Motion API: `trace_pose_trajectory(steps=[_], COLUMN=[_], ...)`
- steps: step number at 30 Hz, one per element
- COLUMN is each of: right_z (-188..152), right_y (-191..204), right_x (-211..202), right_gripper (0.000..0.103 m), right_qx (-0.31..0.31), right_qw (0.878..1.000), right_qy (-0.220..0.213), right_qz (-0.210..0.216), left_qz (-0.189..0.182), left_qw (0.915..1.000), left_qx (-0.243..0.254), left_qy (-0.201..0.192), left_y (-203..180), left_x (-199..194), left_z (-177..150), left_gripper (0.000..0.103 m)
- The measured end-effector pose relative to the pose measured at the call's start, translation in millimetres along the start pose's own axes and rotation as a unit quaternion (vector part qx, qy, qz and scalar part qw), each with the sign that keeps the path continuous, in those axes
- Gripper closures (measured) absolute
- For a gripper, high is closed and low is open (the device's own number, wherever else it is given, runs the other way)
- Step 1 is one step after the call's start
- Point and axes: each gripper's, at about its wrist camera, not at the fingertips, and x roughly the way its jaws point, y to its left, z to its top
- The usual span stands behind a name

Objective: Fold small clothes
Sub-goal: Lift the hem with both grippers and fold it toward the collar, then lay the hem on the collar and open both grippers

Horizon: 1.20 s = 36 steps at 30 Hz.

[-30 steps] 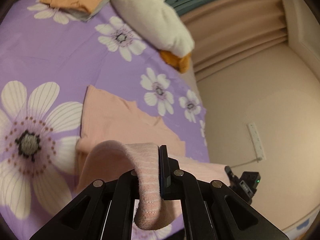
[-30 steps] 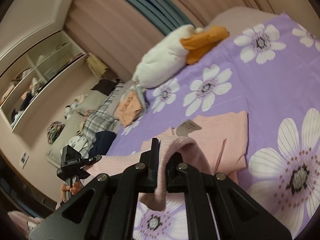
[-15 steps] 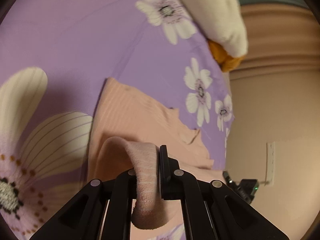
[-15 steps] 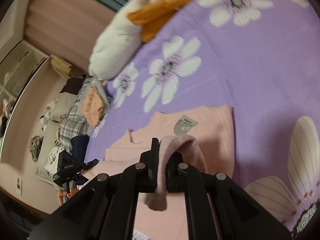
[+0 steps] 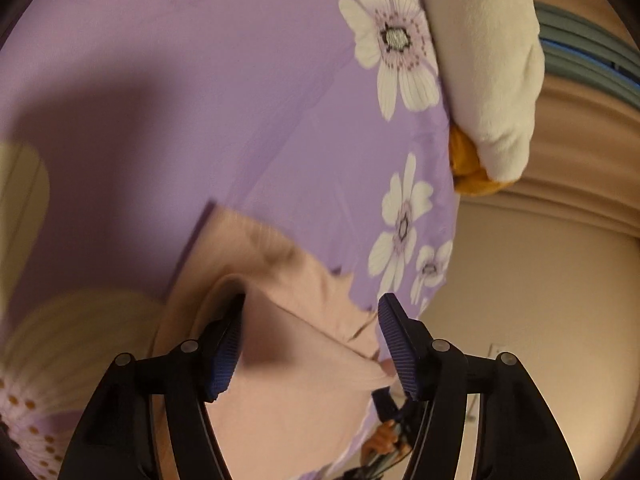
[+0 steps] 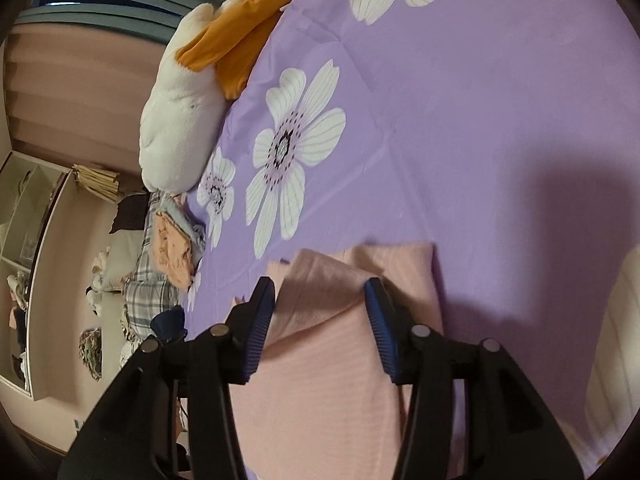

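The left gripper point(image 5: 310, 340) is seen with its jaws spread wide; nothing is pinched between them. The blue ribbed pads point(image 5: 226, 354) are held just above a pink ribbed garment point(image 5: 288, 380), which is laid on a purple bedsheet with white flowers point(image 5: 240, 100). In the left wrist view the garment is somewhat blurred, and a folded flap is seen lying across it between the two fingers. Whether the pads touch the cloth cannot be told.

The right gripper point(image 6: 320, 320) is likewise held with its jaws spread apart, and no cloth is gripped. The same pink garment point(image 6: 320, 380) is seen beneath and between its fingers, with a folded-over layer lying on top of a flat lower layer whose far edge rests on the bedsheet point(image 6: 460, 120).

A white and orange plush toy point(image 6: 188, 96) is noted at the far edge of the bed, well apart from the garment. A pile of folded clothes point(image 6: 172, 248), peach on top with plaid beneath, is seen at the bed's side in the right wrist view. Beige curtains point(image 5: 580, 160) are visible behind the bed.
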Motion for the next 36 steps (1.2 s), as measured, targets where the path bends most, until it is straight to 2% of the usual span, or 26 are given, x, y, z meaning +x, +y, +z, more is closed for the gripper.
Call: trace_pose_trajectory(steps=[4, 6, 9, 11, 14, 16, 21, 23, 26, 30, 34, 36], right_z=[11.5, 15.0, 11.3, 5.3, -12.3, -28.3, -72.8, -89.1, -113.0, -139.7, -154.4, -162.2], right_y=[-1.8, -1.2, 6.9, 15.0, 30.3, 38.5, 50.5, 54.4, 59.5, 52.0, 31.1, 22.4], right_x=[-1.8, -5.0, -15.7, -21.9, -29.3, -33.7, -40.4, -42.7, -45.5, -43.3, -34.7, -34.1], right_gripper=[0.055, 0.055, 0.055, 0.055, 0.055, 0.057, 0.074, 0.078, 0.08, 0.081, 0.084, 0.083], right_qx=[0.002, 0.005, -0.02, -0.047, -0.104, -0.145, -0.231, -0.257, -0.29, -0.312, -0.309, -0.306], right_qw=[1.0, 0.999, 0.999, 0.997, 0.993, 0.986, 0.965, 0.957, 0.947, 0.938, 0.928, 0.926], right_qy=[-0.026, -0.034, -0.044, -0.047, -0.043, -0.043, -0.035, -0.033, -0.023, 0.003, 0.03, 0.035], right_qz=[-0.013, -0.017, -0.022, -0.028, -0.043, -0.066, -0.121, -0.129, -0.133, -0.153, -0.208, -0.219], left_qz=[-0.012, -0.005, 0.019, 0.047, 0.09, 0.115, 0.173, 0.193, 0.212, 0.236, 0.24, 0.235], left_qw=[0.9994, 0.9994, 0.9989, 0.996, 0.985, 0.9745, 0.9372, 0.9184, 0.8975, 0.8834, 0.8836, 0.8856], left_qx=[-0.02, -0.015, 0.021, 0.064, 0.139, 0.185, 0.298, 0.341, 0.383, 0.403, 0.401, 0.399], left_qy=[-0.025, -0.032, -0.037, -0.042, -0.048, -0.053, -0.054, -0.058, -0.055, -0.042, -0.037, -0.036], left_y=[4.5, 3.2, -3.8, -11.8, -27.2, -34.0, -39.4, -35.8, -26.2, -7.6, 7.8, 11.7], left_x=[-3.8, -6.2, -11.4, -17.0, -20.2, -21.8, -15.5, -12.3, -7.8, -0.4, 0.5, -4.1], left_z=[14.9, 15.0, 4.9, -6.4, -30.4, -48.5, -104.8, -129.9, -158.1, -179.5, -190.2, -194.3], left_gripper=[0.04, 0.04, 0.04, 0.04, 0.04, 0.04, 0.04, 0.04, 0.04, 0.041, 0.041, 0.041])
